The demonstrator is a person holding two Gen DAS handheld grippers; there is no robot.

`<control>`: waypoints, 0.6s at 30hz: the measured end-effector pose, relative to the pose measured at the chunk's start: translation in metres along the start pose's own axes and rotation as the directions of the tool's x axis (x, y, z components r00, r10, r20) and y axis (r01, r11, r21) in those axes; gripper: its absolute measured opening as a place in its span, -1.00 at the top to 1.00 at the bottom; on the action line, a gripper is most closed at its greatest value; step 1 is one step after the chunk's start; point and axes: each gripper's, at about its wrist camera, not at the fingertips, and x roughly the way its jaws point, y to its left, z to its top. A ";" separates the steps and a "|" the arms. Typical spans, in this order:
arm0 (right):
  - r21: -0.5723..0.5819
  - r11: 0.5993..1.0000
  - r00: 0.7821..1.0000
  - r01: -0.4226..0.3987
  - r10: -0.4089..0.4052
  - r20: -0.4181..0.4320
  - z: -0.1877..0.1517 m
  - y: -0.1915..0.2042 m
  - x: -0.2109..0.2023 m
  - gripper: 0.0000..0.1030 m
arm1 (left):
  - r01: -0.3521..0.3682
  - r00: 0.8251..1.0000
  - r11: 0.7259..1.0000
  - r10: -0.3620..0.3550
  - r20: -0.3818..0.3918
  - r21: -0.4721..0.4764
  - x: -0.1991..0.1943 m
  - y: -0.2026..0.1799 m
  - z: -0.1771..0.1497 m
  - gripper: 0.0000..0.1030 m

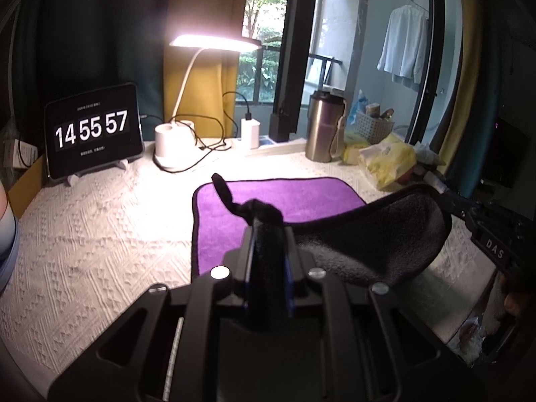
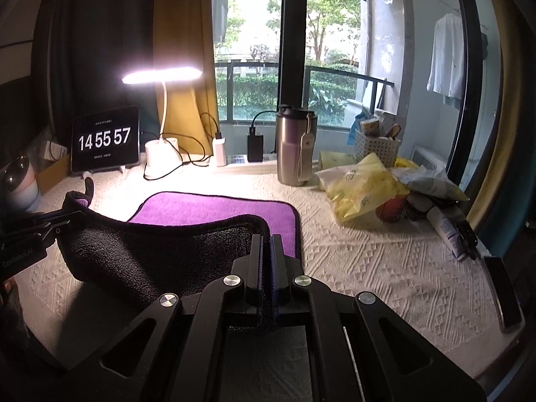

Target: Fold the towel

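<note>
Towel lifted by its near edge over a cloth-covered table

The near corners of the towel (image 2: 174, 251) are pinched in the closed left gripper (image 1: 268, 231) and right gripper (image 2: 267, 244); its purple far half is left lying flat. An uneven carry forward could skew the fold toward the tumbler (image 2: 294, 147).

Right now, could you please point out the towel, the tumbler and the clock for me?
towel (image 2: 214, 211): right wrist view, flat purple part.
tumbler (image 2: 294, 147): right wrist view, steel body.
clock (image 1: 92, 130): left wrist view, digits on screen.
</note>
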 end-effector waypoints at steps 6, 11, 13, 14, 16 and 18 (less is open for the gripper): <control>0.008 1.000 1.000 0.014 -0.014 0.027 0.009 -0.004 -0.002 0.92 | 0.004 1.000 1.000 -0.004 0.024 0.004 0.000 0.001 0.012 0.70; 0.012 1.000 0.999 0.020 -0.021 0.038 0.016 -0.007 0.000 0.92 | 0.005 0.999 1.000 -0.005 0.038 0.008 0.003 0.001 0.020 0.70; 0.014 1.000 0.999 0.023 -0.024 0.042 0.018 -0.008 0.002 0.92 | 0.005 0.999 1.000 -0.005 0.040 0.007 0.004 0.001 0.023 0.70; 0.015 1.000 0.999 0.024 -0.024 0.044 0.019 -0.009 0.003 0.92 | 0.004 0.999 1.000 -0.004 0.040 0.008 0.005 0.001 0.024 0.70; 0.015 1.000 0.999 0.026 -0.027 0.047 0.021 -0.010 0.004 0.92 | 0.002 0.999 1.000 -0.002 0.043 0.008 0.006 0.001 0.027 0.70; 0.018 0.999 0.998 0.028 -0.028 0.052 0.024 -0.011 0.006 0.92 | 0.000 0.999 1.000 0.000 0.045 0.010 0.007 0.000 0.029 0.70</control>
